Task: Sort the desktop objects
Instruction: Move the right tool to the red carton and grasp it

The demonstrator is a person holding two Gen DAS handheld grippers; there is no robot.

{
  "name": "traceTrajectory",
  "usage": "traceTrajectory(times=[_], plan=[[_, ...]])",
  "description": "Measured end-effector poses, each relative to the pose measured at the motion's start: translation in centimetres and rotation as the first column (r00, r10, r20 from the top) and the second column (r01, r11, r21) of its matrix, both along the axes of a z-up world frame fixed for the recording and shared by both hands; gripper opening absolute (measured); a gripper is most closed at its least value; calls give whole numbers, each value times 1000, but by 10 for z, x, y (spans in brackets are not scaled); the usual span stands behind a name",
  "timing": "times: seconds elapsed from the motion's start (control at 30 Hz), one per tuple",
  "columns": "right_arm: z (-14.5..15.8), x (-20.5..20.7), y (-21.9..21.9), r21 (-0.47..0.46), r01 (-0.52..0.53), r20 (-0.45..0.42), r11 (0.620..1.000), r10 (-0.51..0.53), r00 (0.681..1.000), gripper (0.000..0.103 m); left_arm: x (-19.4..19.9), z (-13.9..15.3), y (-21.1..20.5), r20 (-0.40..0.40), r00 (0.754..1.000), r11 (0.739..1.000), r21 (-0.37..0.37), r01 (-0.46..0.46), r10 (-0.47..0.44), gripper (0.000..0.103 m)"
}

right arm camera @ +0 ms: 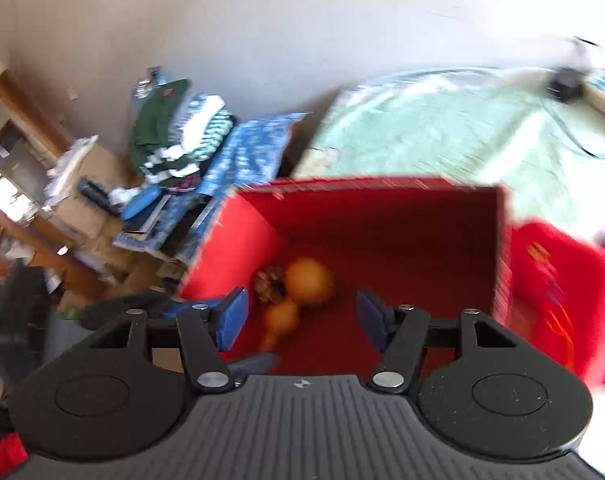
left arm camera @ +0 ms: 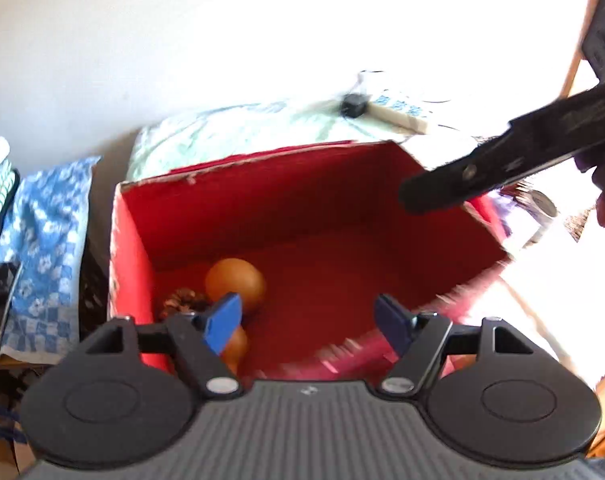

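Pale wall behind; a light green cloth (right arm camera: 442,136) covers the surface. Red box (left arm camera: 206,208) stands open on it, with an orange gourd (right arm camera: 308,282) and a pine cone (right arm camera: 268,282) in its left corner, touching. Left gripper (left arm camera: 306,322) released, nothing between its blue pads. Right gripper (right arm camera: 300,320) likewise spread and empty above the box.

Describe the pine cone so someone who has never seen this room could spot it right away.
Find the open red box standing in front of the pale green bedspread. Look down at its floor, near the left wall. The pine cone lies there beside an orange gourd: it is brown, scaly and rough, while the gourd is smooth.
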State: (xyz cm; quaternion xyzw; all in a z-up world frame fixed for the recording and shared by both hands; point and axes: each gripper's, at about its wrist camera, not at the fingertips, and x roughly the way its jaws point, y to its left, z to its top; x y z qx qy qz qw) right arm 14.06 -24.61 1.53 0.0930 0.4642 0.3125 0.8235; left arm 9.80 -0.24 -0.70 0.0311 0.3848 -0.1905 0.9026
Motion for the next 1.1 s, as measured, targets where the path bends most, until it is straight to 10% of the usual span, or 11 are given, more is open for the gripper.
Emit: traceTrajectory(times=[0.17,0.47,0.8,1.1], plan=[[-12,-52,-7,-171,164,28,972,-162,986,63,-45,-12,-27,-18,995,995,-10,99,-99,89],[-43,-124,-37,-170,377,-62,910,-392,918,63,-102,-49,-56,-159,951,964,-43,264,-267,88],[-50,-145,-34,-125,423,-105,898,-436,894,63,-116,-44,-69,-135,944,953,-8,304,-302,87],[-34,-127,13,-40,251,-39,967,-253,967,63,-103,-73,-72,-242,954,980,46,196,-179,46]])
